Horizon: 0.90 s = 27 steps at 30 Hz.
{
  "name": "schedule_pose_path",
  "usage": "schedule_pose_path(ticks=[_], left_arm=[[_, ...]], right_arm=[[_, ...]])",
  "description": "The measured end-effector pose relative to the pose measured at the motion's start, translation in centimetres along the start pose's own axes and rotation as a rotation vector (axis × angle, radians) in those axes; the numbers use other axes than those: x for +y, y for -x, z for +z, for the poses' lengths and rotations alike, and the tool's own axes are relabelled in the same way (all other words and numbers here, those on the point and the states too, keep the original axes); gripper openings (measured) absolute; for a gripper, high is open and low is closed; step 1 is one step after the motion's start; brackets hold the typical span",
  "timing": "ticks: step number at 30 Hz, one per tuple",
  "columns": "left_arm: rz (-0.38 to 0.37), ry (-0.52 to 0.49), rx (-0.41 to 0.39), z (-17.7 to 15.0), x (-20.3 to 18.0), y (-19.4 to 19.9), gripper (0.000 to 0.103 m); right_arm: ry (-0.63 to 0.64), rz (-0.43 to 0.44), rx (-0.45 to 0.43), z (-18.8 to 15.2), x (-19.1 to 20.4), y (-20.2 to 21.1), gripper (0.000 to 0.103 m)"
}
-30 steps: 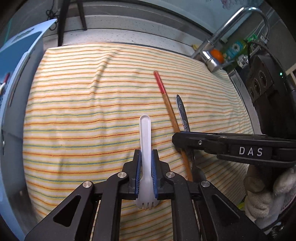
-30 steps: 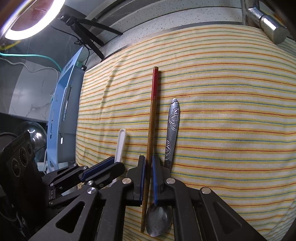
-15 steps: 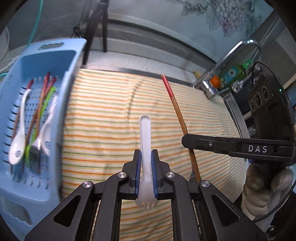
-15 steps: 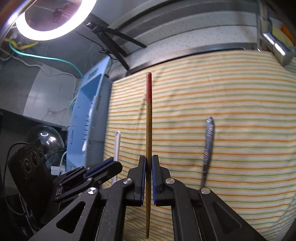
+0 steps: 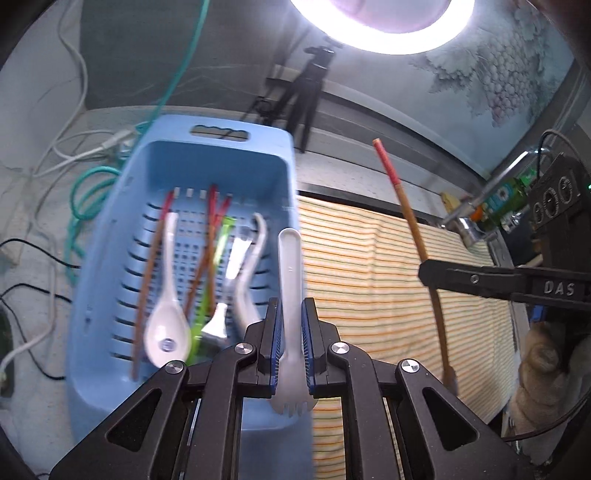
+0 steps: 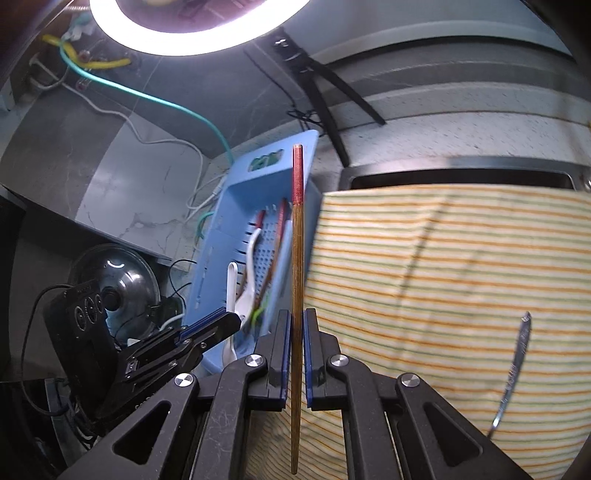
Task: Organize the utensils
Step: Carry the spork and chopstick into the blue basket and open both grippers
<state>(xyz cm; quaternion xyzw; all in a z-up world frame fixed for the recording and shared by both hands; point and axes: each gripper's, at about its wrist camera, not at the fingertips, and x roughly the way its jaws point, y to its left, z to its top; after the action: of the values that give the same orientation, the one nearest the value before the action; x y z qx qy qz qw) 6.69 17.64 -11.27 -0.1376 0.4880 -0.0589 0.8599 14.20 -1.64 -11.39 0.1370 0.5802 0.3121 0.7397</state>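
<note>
My left gripper (image 5: 289,314) is shut on a white plastic spork (image 5: 290,266), tines toward the camera, handle pointing away. It hangs over the right edge of the blue slotted basket (image 5: 110,236), which holds a white spoon (image 5: 168,325), red-tipped chopsticks and other utensils. My right gripper (image 6: 294,325) is shut on a red-tipped wooden chopstick (image 6: 297,258), held upright in the air beside the basket (image 6: 218,266). In the left wrist view that chopstick (image 5: 410,218) shows at the right, above the cloth. A metal spoon (image 6: 515,369) lies on the striped cloth (image 6: 443,266).
A ring light (image 5: 384,22) glares overhead. Cables (image 5: 85,184) lie left of the basket on the counter. A tripod (image 5: 306,92) stands behind. A faucet (image 5: 491,195) and bottles sit at the far right. A gloved hand (image 5: 543,354) holds the right gripper.
Both grippers rose and swung left from the cloth toward the blue basket, carrying the spork and the chopstick. The metal spoon stayed on the cloth.
</note>
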Motion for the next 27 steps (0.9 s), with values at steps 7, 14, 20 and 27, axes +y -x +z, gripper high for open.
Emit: schedule_pose_path(ticks=[7, 14, 20, 27], left_arm=[[0.051, 0.032, 0.006, 0.8, 3.4, -0.2, 0.009], [0.077, 0.048, 0.011, 1.5, 5.2, -0.6, 0.009], [0.088, 0.071, 0.014, 1.7, 6.1, -0.7, 0.009], [0.100, 0.080, 0.011, 1.8, 6.5, -0.3, 0.015]], right_arm=[[0.027, 0.015, 0.022, 1.6, 3.7, -3.4, 0.006], [0.044, -0.004, 0.044, 2.7, 5.3, -6.4, 0.006], [0.045, -0.016, 0.066, 3.2, 5.8, -8.4, 0.006], [0.063, -0.034, 0.072, 3.4, 6.0, -8.9, 0.009]])
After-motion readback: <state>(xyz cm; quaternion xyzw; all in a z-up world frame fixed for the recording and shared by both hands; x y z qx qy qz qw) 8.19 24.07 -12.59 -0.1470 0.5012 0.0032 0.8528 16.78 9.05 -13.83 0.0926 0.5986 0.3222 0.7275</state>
